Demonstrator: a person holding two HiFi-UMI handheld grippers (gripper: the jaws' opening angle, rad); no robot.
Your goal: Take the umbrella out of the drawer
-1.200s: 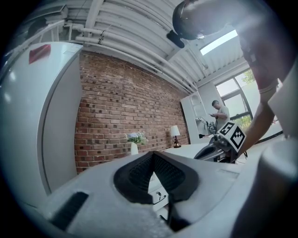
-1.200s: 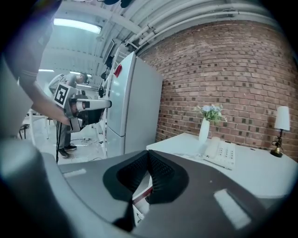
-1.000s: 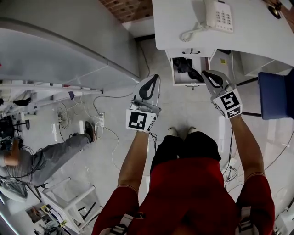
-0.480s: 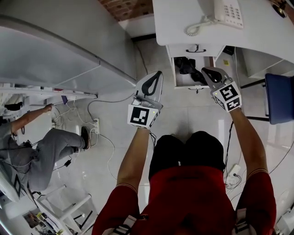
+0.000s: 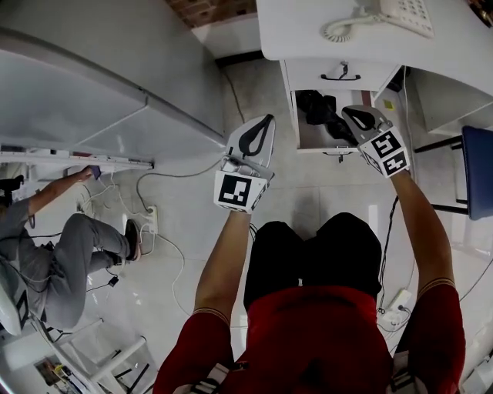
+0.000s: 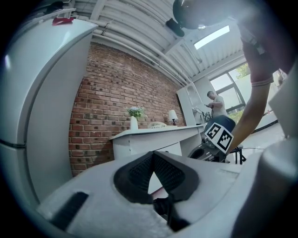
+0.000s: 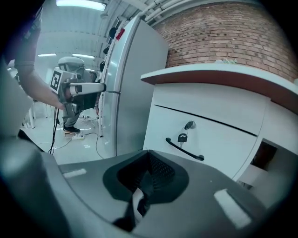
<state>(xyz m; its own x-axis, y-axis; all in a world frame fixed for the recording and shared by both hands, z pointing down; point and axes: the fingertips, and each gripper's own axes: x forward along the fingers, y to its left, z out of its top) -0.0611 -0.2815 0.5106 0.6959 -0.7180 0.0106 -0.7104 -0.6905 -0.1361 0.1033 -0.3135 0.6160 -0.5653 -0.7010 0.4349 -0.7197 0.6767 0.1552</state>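
The black folded umbrella (image 5: 317,108) lies in the open lower drawer (image 5: 320,148) of the white desk (image 5: 308,31), bunched toward the back. I can't make out its handle or strap, and its near right end is covered in the head view by the right gripper (image 5: 348,112), whose tip overlaps the drawer's right front corner. Whether the gripper touches anything there, I can't tell. Its own view shows the jaws of the right gripper (image 7: 149,152) pressed together with nothing between them. Its body blocks the open drawer, so only the closed upper drawer's black bar handle (image 7: 185,149) and a small key (image 7: 183,137) hanging from the lock show.

The left gripper (image 5: 266,121) hangs to the left of the drawer, clear of it, over bare floor tiles. In its own view the left gripper (image 6: 152,154) has its pads meeting at the tip, holding nothing.

The cream telephone (image 5: 408,11) on the desk is cut off by the frame's top edge, and a blue chair (image 5: 481,165) by the right edge.

There is an open lane of floor between the tall white refrigerator (image 5: 100,77) and the desk. Further left, a white power strip (image 5: 148,219) and loose cables clutter the floor beside a person seated on the floor (image 5: 69,246).
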